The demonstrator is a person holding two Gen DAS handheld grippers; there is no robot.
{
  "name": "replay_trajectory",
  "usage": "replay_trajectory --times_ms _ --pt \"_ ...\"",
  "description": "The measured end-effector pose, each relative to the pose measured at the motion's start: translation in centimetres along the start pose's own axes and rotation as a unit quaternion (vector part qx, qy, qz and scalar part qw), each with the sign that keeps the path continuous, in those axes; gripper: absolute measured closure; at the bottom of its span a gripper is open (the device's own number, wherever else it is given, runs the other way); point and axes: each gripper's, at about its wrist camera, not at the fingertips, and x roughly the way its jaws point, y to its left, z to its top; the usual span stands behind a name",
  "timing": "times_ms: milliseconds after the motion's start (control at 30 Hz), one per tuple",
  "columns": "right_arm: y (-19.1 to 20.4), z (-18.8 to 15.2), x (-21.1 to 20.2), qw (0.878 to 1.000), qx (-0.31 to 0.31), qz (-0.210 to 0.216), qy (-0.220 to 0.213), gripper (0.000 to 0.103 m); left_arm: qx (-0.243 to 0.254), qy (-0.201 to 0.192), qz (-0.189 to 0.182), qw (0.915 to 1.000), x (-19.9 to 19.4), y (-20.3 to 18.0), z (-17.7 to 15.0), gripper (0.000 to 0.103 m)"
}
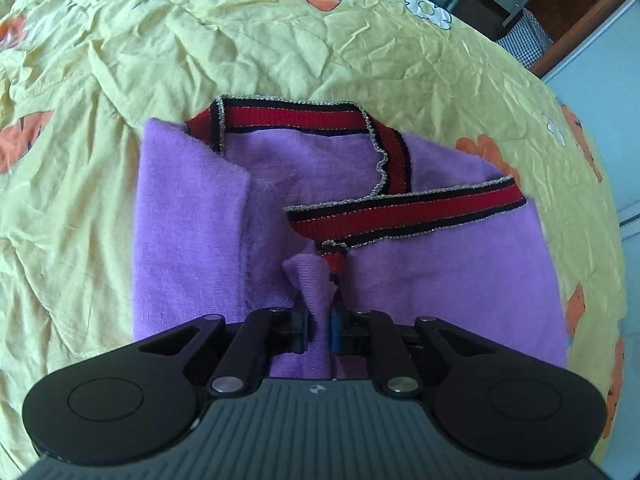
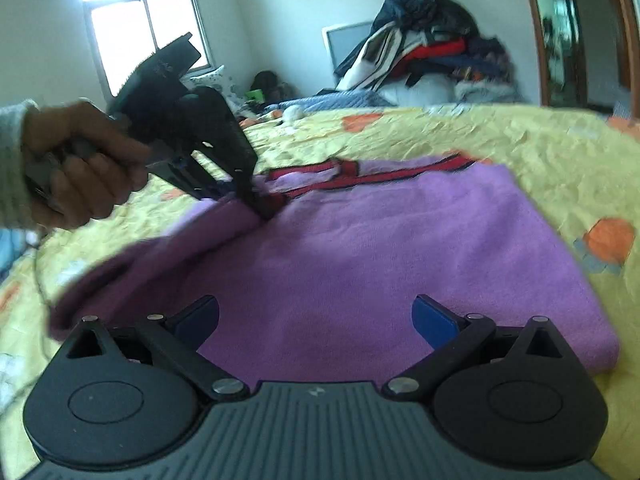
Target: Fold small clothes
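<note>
The left hand-held gripper [image 1: 320, 326] is clamped on a fold of the purple garment [image 1: 192, 208] on the bed [image 1: 100, 60]. The right hand-held gripper [image 2: 316, 320] hovers above the garment, jaws apart.

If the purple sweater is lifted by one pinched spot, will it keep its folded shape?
Probably not. The purple sweater looks soft: it bunches between the left gripper pads. Its folded sleeve sags, so the layers would likely slide open. It seems light.
</note>
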Motion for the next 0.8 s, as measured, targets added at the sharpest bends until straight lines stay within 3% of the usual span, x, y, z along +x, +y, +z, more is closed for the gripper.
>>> replay_trajectory --times_ms 200,367,433,533,567,633,800 --pt "3.0 -0.9 -1.7 0.986 0.096 0.135 0.017 0.0 0.004 -0.007 -0.007 0.9999 0.1 0.2 -0.1 0.085" --pt "6.2 -1.2 0.9 0.978 0.126 0.16 0.057 0.0 -0.009 -0.014 -0.022 0.9996 -0.1 0.9 -0.5 0.085" --pt "7.0 -1.4 1.5 0.972 0.138 0.182 0.055 0.0 -0.013 -0.017 -0.028 0.9994 -0.2 1.0 -0.6 0.085" --pt "8.3 -1.3 2.4 0.973 0.117 0.19 0.053 0.003 -0.021 -0.019 -0.038 0.9989 -0.2 1.4 -0.7 0.085" --pt "8.3 -1.3 2.5 0.972 0.12 0.198 0.043 0.03 -0.024 -0.021 -0.042 0.9986 -0.2 1.6 -0.8 0.085" --pt "8.3 -1.1 3.6 0.971 0.125 0.193 0.071 0.095 -0.027 -0.024 -0.048 0.9982 -0.2 1.8 -0.9 0.085" --pt "7.4 -0.7 2.8 0.976 0.123 0.17 0.051 0.096 -0.043 -0.038 -0.063 0.9964 -1.1 2.8 -1.0 0.088"
